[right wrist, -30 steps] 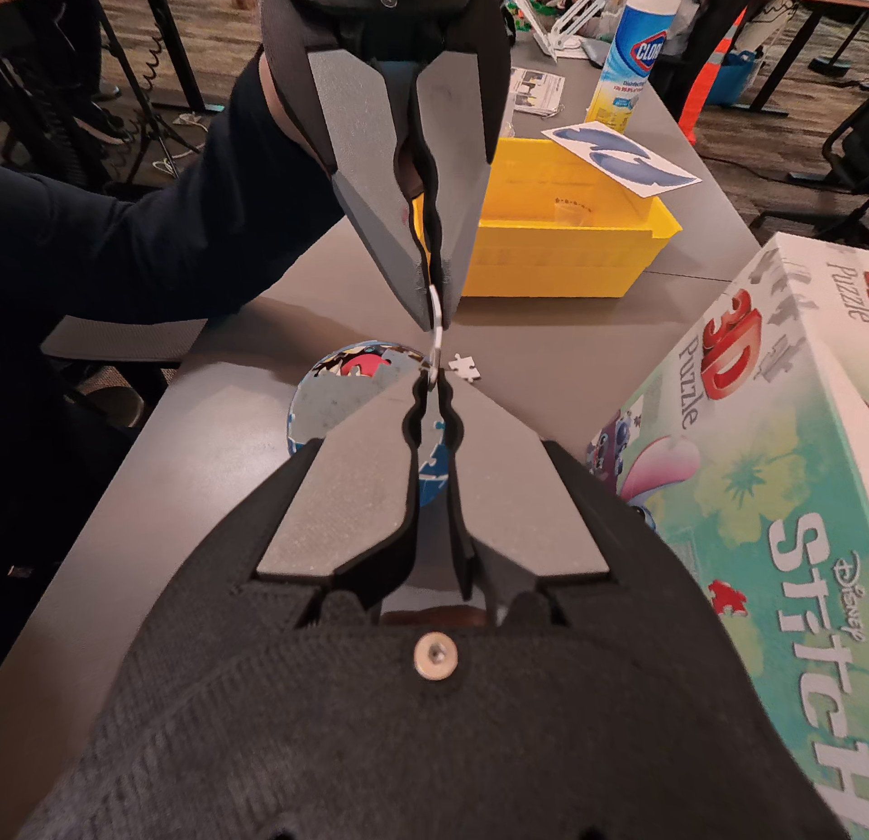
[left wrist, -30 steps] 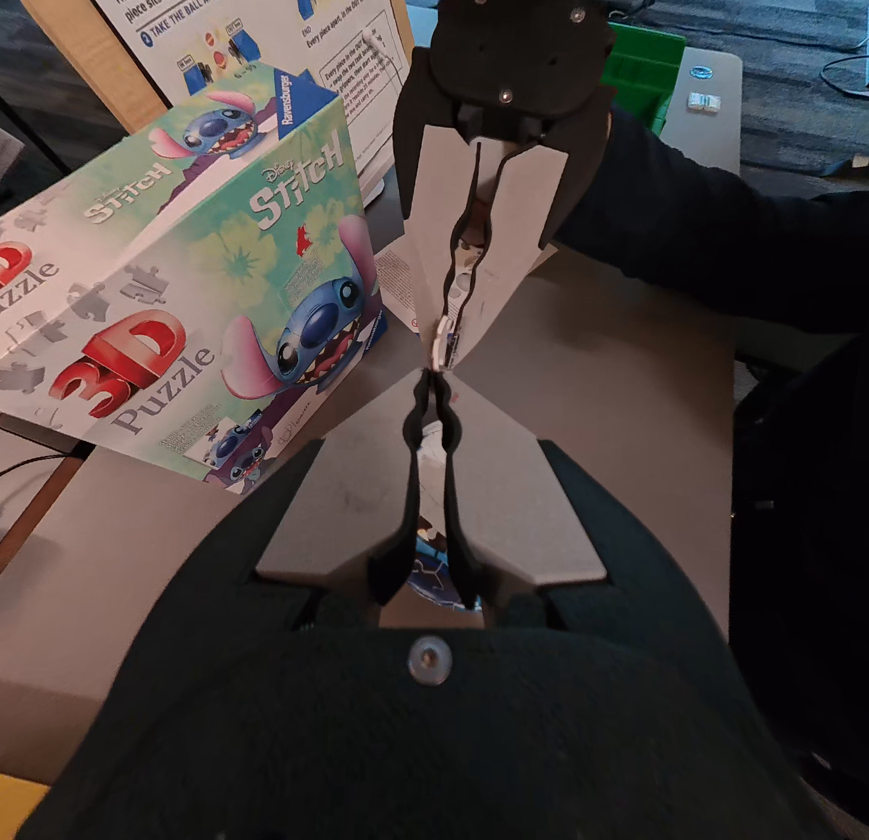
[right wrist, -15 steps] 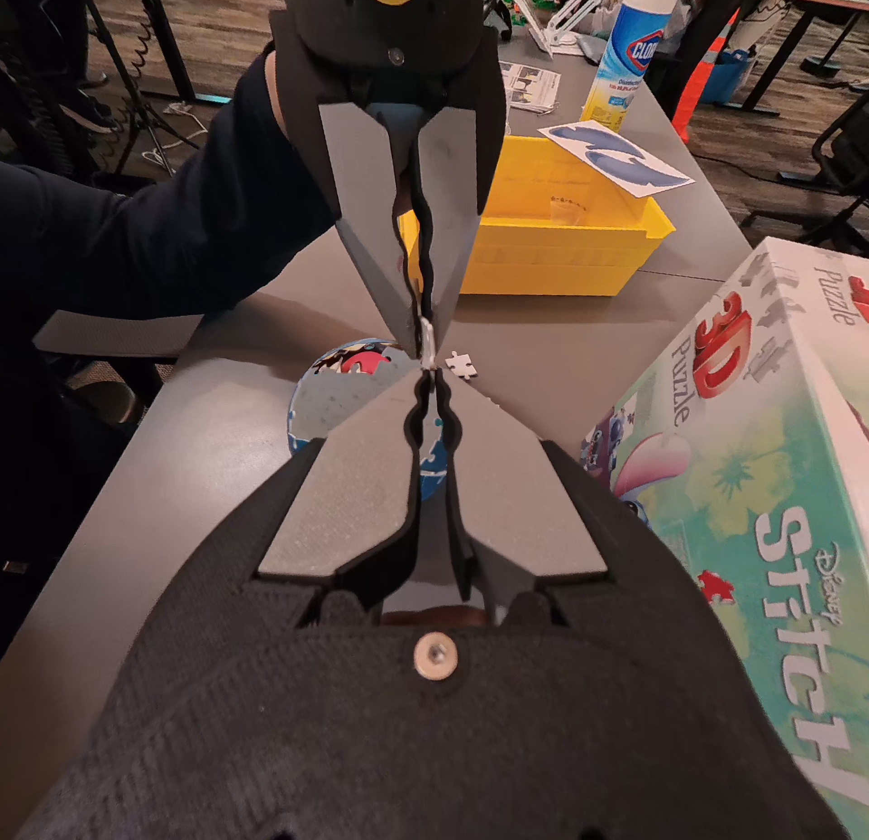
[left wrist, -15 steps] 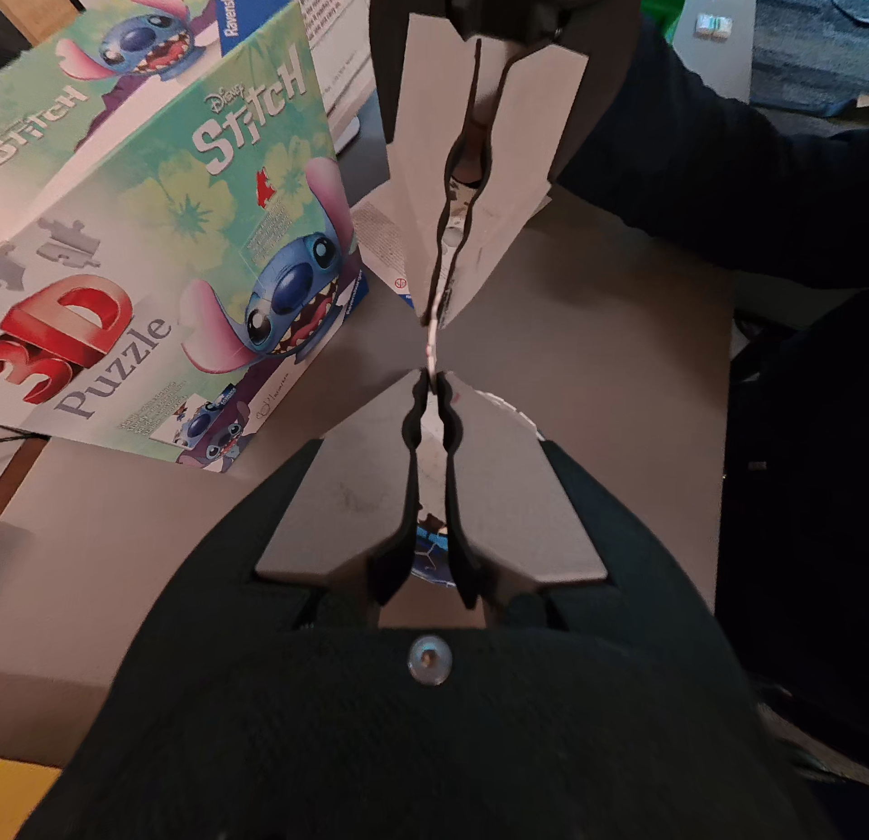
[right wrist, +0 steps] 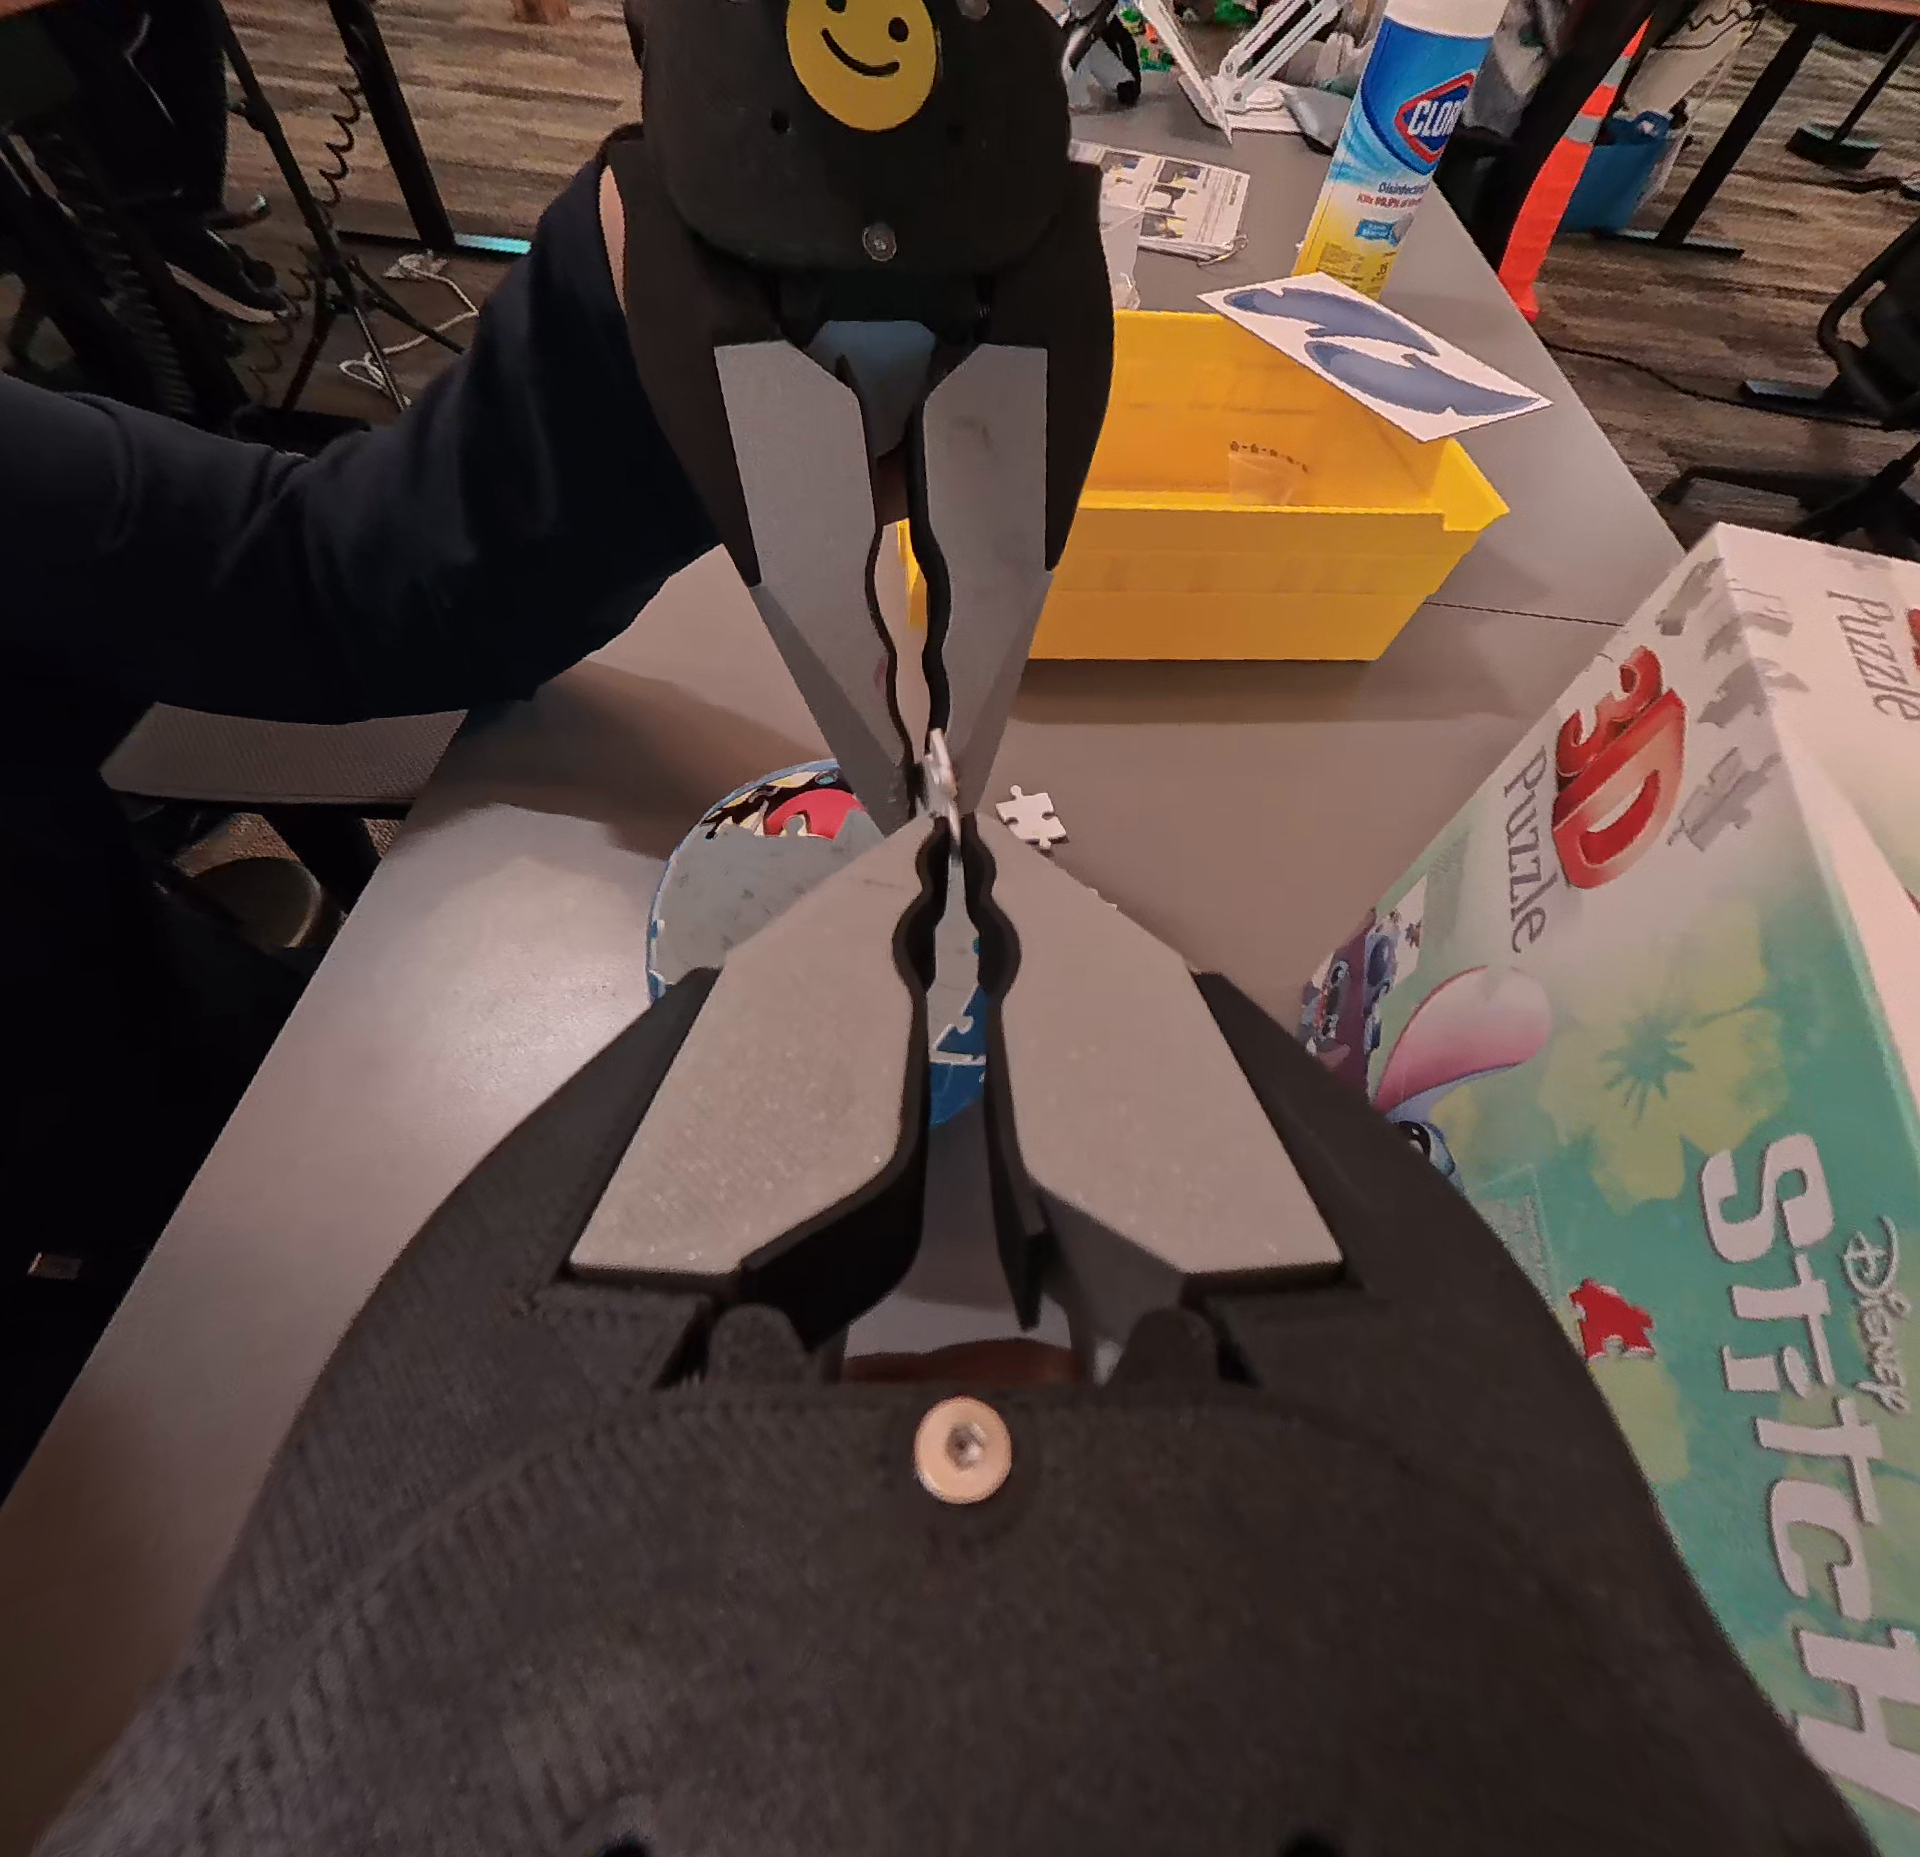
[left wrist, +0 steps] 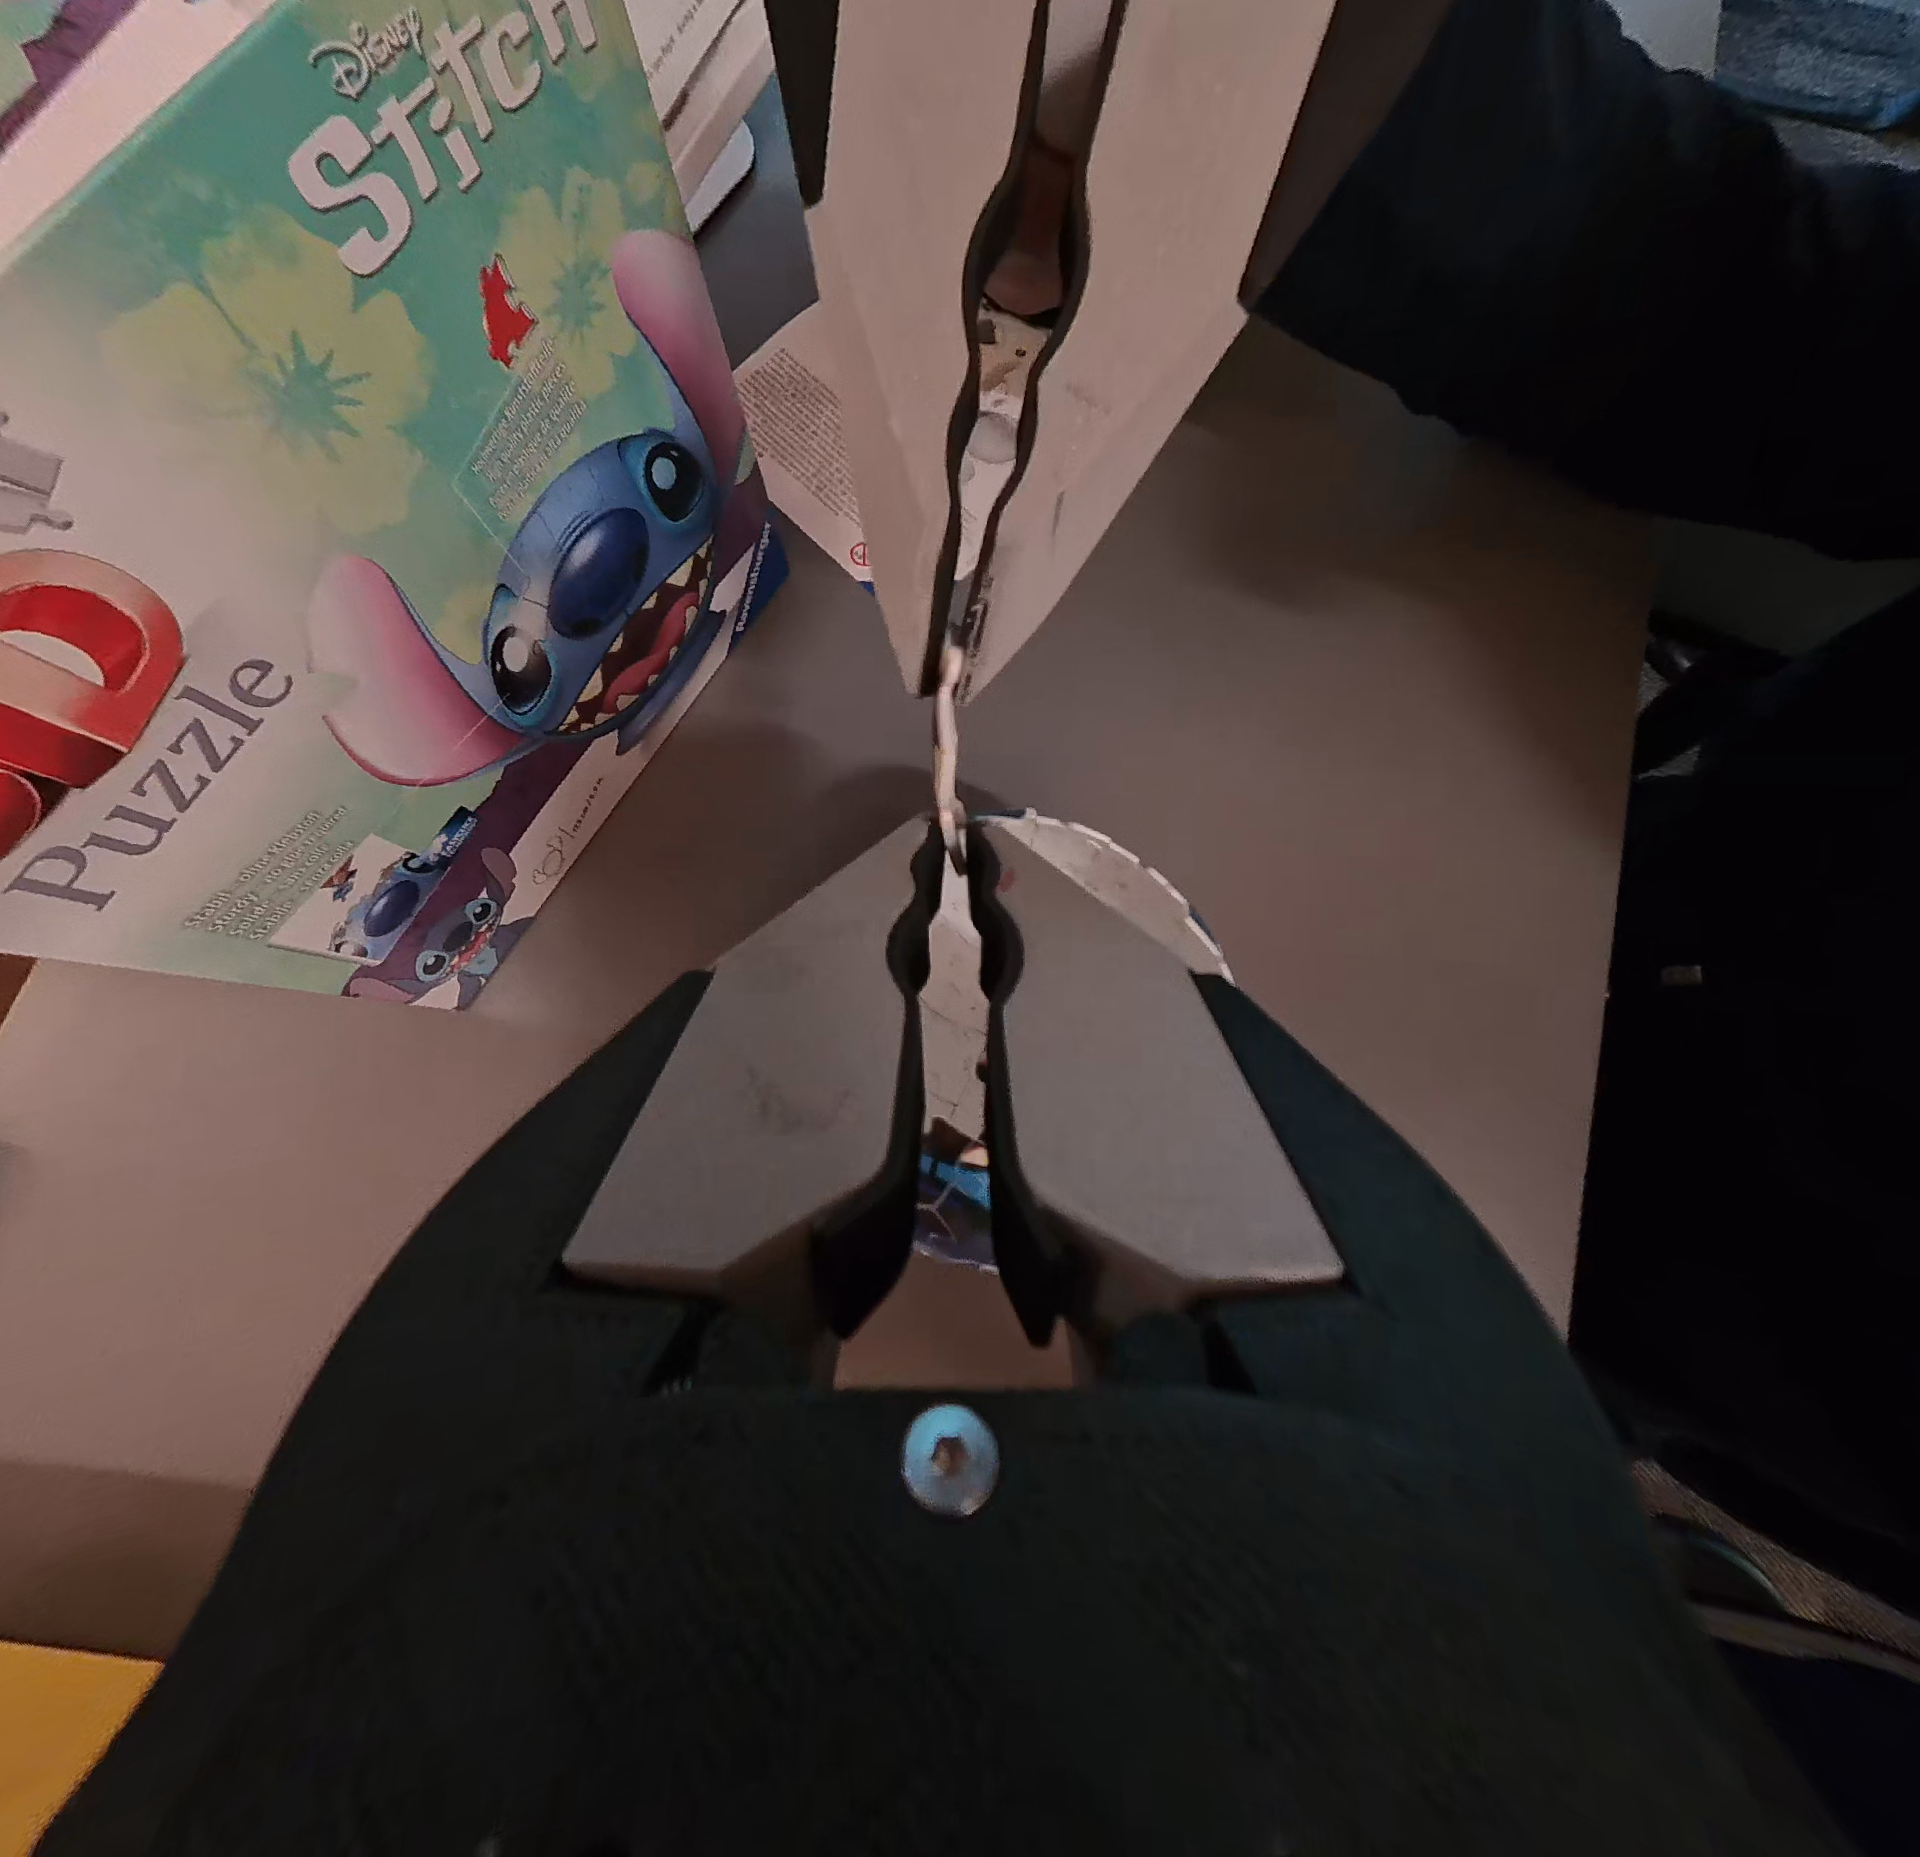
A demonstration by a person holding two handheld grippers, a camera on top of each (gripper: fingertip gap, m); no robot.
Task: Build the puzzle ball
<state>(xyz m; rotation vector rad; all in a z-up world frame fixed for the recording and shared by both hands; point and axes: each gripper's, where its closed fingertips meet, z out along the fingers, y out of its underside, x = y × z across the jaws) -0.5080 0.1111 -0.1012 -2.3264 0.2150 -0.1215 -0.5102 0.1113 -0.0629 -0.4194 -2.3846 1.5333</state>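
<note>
Two claws meet tip to tip above the bench (right wrist: 499, 976): left claw (left wrist: 951, 846) and right claw (right wrist: 943, 833) each pinch a puzzle piece (left wrist: 948, 742) edge-on, the pieces touching. Below sits one half-built puzzle ball (right wrist: 727, 872); beside it, one loose piece (right wrist: 1032, 816), one puzzle box (right wrist: 1662, 1028).

Glossy cardboard puzzle box (right wrist: 1662, 1028) (matt grey table (right wrist: 436, 1028))

partial puzzle ball (right wrist: 727, 893) on table | loose white piece (right wrist: 1032, 816) beside it
</note>
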